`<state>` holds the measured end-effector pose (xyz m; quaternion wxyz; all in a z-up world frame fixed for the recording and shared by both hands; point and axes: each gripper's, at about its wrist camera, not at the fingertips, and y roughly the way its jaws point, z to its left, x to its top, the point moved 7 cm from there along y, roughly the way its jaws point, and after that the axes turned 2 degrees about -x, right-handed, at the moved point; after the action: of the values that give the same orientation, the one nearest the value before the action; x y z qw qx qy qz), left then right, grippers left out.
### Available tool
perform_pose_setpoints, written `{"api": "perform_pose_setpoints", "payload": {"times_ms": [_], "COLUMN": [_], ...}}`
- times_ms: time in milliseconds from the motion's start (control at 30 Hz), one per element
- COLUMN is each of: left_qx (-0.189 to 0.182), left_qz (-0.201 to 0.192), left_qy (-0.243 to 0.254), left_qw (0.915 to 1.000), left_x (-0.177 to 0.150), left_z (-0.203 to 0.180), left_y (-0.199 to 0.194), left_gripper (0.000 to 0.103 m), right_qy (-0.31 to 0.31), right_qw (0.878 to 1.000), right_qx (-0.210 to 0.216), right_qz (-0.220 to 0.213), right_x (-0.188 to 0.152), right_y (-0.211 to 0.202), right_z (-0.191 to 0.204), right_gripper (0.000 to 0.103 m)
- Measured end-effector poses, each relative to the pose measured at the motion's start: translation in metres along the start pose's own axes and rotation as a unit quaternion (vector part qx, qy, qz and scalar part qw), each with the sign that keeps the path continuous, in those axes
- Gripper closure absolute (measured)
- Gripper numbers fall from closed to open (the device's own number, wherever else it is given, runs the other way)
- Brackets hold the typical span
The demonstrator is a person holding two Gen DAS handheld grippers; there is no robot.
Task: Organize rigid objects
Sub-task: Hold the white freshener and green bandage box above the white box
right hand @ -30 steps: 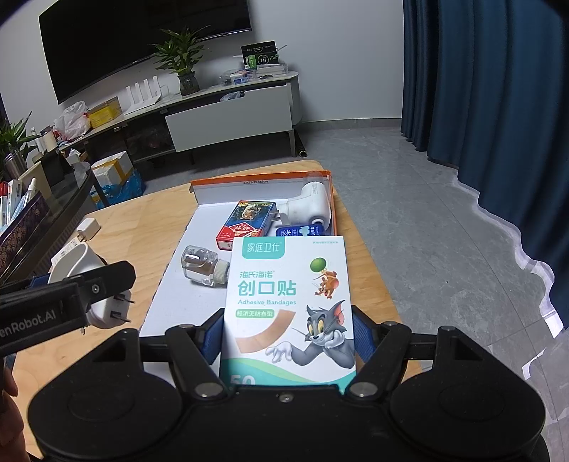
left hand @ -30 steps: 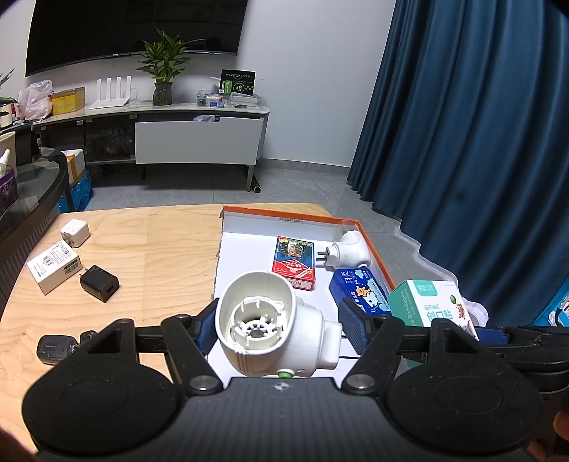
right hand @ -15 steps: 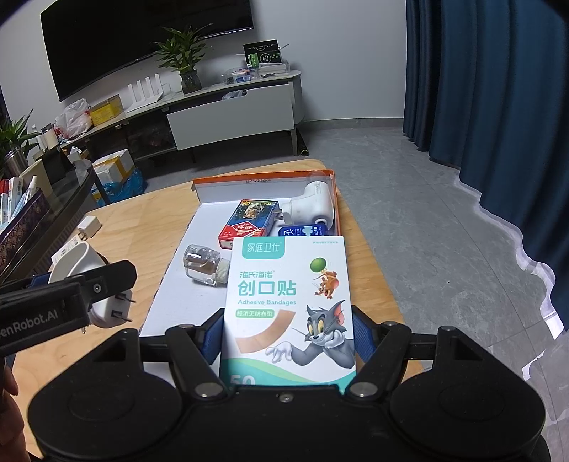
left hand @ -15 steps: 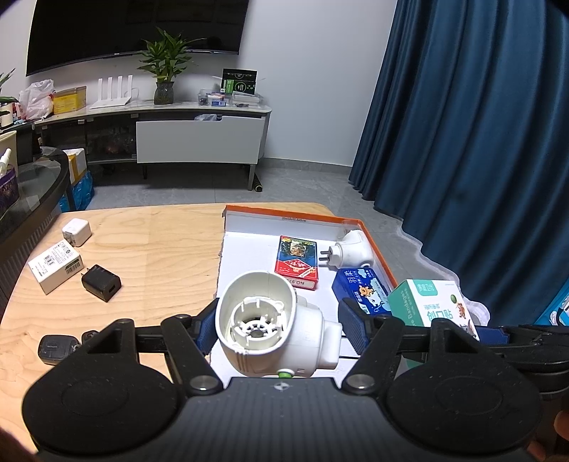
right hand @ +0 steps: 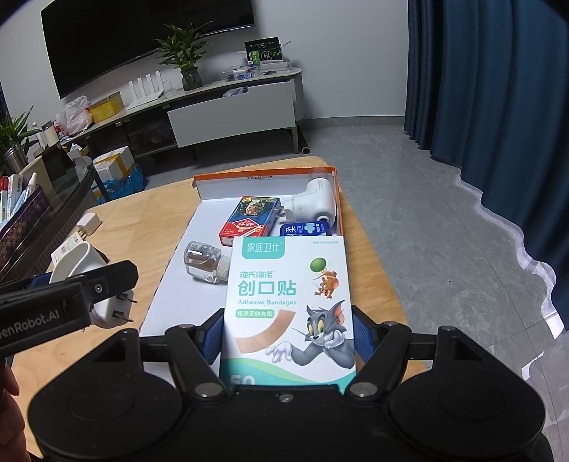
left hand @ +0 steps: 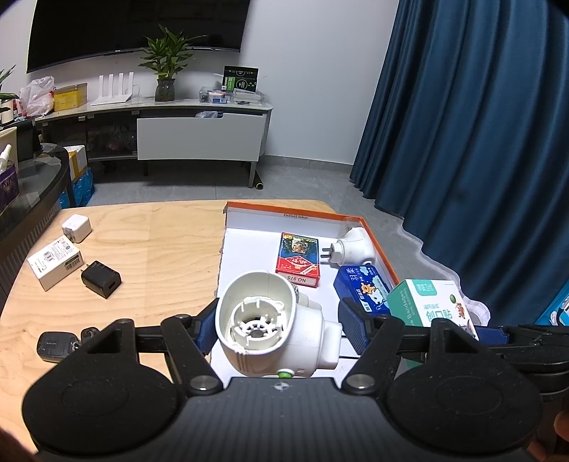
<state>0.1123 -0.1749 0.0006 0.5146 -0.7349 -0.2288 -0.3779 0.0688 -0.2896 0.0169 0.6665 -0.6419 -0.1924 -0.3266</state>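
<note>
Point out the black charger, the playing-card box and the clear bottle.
black charger (left hand: 101, 279): left wrist view, top face.
playing-card box (left hand: 298, 258): left wrist view, printed top.
clear bottle (right hand: 202, 262): right wrist view, glass body.

Left gripper (left hand: 279, 325) jaws clamped on white plug-in device (left hand: 274, 328) — above orange-rimmed tray (left hand: 386, 264), wooden table (left hand: 153, 248)

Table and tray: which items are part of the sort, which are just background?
In play: white plug-in heater in left gripper; bandage box in right gripper; orange tray; card pack; black charger.
Background: potted plant; TV; curtain.
</note>
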Motion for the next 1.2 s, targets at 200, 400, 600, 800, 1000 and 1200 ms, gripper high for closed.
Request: {"api": "perform_pose_setpoints", "payload": {"times_ms": [200,400,600,800,1000,1200], "left_qx": [0.000,-0.001,0.000,0.000,0.000,0.000], "left_qz": [0.000,0.001,0.002,0.002,0.003,0.004], "left_qy": [-0.001,-0.002,-0.003,-0.004,-0.004,-0.005], "left_qw": [1.0000,1.0000,1.0000,1.0000,1.0000,1.0000], "left_x": [0.0001,-0.0001,-0.0017,-0.0019,-0.0030,-0.0031], "left_z": [-0.0001,0.0000,0.0009,0.0011,0.0009,0.0008], "left_y": [0.0003,0.0004,0.0016,0.0015,0.0025,0.0025], "left_gripper": [0.033,0.033,0.033,0.033,0.033,0.033], "right_qy": [-0.001,-0.002,-0.002,-0.003,-0.004,-0.005], "right_qw": [1.000,1.000,1.000,1.000,1.000,1.000], "right_qx": [0.001,0.001,0.002,0.002,0.002,0.002], "right_qz": [0.001,0.002,0.002,0.003,0.004,0.005], "right_x": [0.0005,-0.0007,-0.0005,-0.0012,-0.0011,-0.0030], "right_y": [0.0008,0.0013,0.0012,0.0021,0.0017,0.0032], "right_z": [-0.0001,-0.0001,0.0000,0.0002,0.0001,0.0010], "right_gripper": [0.019,0.019,0.019,0.019,0.019,0.019]}}
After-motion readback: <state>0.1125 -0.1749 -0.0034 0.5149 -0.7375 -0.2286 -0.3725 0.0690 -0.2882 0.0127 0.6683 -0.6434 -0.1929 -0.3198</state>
